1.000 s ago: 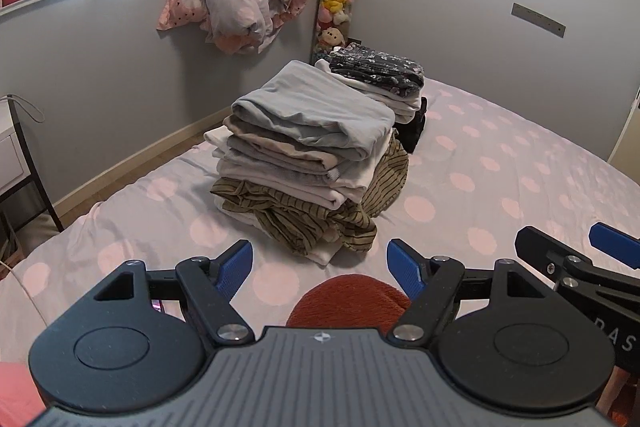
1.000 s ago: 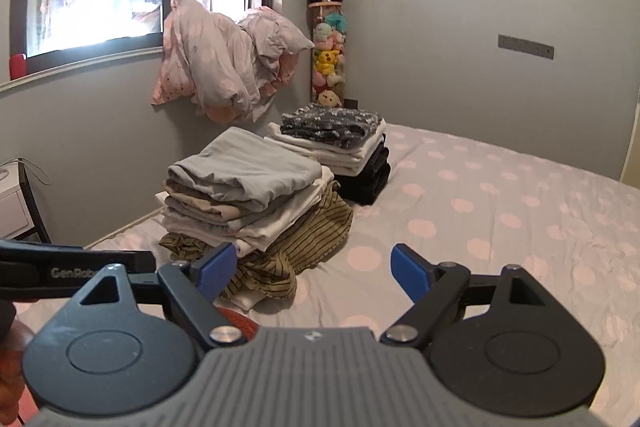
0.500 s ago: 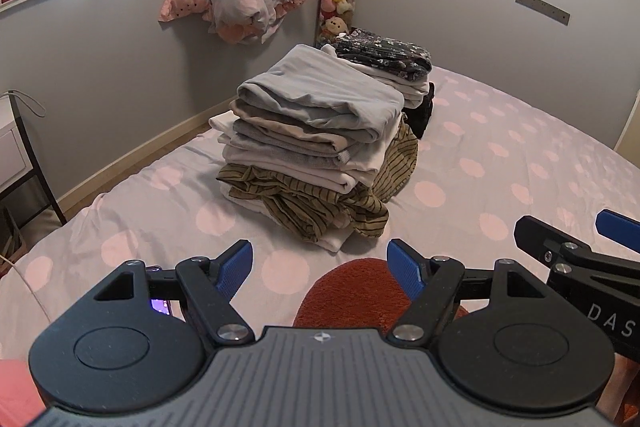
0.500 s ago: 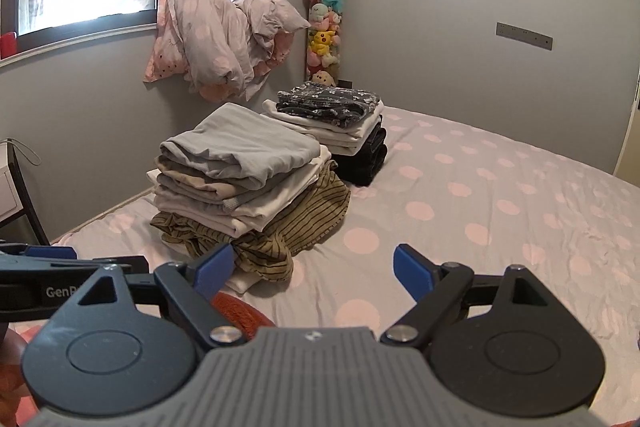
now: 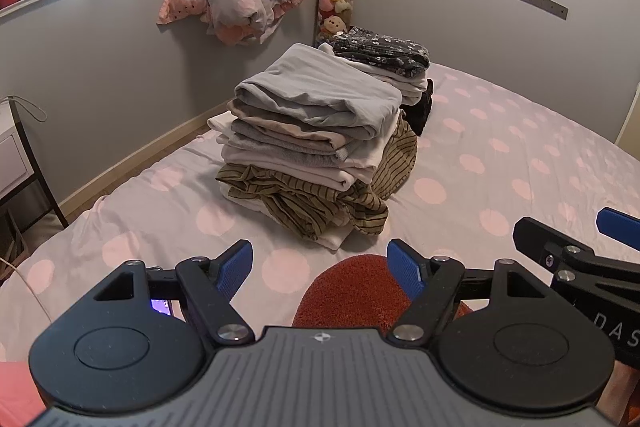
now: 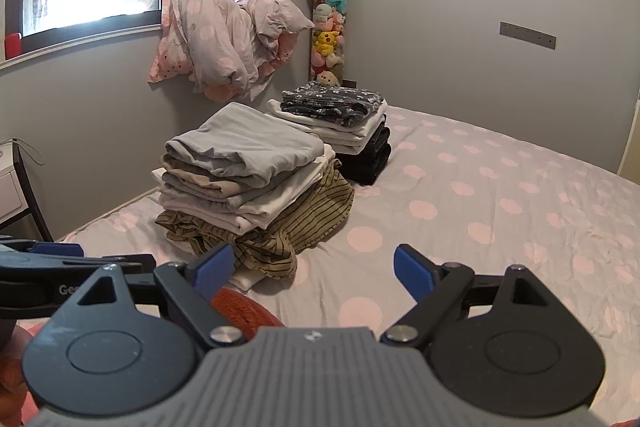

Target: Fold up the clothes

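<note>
The rust-red fuzzy cloth (image 5: 352,291) lies on the grey bed sheet with pink dots (image 5: 500,163), right at the near edge of the bed. It is low and close, just under the tools. This looks like the next thing to fold, though only a rounded bit of it shows, so I cannot tell which way its long side runs.

The left gripper (image 5: 320,269) hangs right above the red cloth. Its blue fingers (image 5: 236,267) are spread wide and hold nothing. The red cloth sits between them and a little toward the right finger.

The right gripper (image 6: 308,269) is also spread wide and empty. From its camera the red cloth (image 6: 240,311) is off to its left side, below its left finger. So the left gripper is the nearer one. I think it only needs to go down to pinch the cloth, and the right gripper must slide left to reach it.

The tall stack of folded grey, tan and white clothes with a striped olive one at the bottom (image 5: 316,143) sits further up the bed, near its left edge. Just behind it is a smaller stack with a dark flowered piece on top (image 5: 384,59).
</note>
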Demonstrator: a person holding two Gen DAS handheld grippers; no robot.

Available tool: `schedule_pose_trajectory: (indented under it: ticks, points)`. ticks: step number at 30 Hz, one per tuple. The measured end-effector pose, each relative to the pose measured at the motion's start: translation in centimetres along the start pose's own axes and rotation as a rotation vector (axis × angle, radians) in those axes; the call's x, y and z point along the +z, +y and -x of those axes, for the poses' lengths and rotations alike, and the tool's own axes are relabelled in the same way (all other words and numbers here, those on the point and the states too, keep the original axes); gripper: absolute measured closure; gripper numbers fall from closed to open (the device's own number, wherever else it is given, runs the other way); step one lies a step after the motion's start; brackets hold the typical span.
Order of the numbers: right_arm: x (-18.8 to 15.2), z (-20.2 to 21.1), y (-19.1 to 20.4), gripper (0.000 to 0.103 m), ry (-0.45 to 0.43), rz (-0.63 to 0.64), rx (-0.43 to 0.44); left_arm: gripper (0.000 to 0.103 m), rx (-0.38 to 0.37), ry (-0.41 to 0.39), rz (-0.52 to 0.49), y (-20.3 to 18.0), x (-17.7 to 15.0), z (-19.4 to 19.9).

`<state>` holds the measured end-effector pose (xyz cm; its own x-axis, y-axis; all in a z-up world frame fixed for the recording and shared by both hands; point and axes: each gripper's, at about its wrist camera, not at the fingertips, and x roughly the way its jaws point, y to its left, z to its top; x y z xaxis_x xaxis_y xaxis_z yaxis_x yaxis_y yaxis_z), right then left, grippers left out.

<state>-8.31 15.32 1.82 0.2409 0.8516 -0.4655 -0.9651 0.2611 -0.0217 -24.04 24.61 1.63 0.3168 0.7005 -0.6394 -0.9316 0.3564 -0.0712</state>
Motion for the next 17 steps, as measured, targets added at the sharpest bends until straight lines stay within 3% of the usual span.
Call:
schedule_pose_trajectory:
  ticks: [17]
  points:
    - [-0.42,-0.28,-0.19,0.014,0.023,-0.013,0.006,0.016,-0.007,-0.002,-0.028,-0.47,-0.33,-0.08]
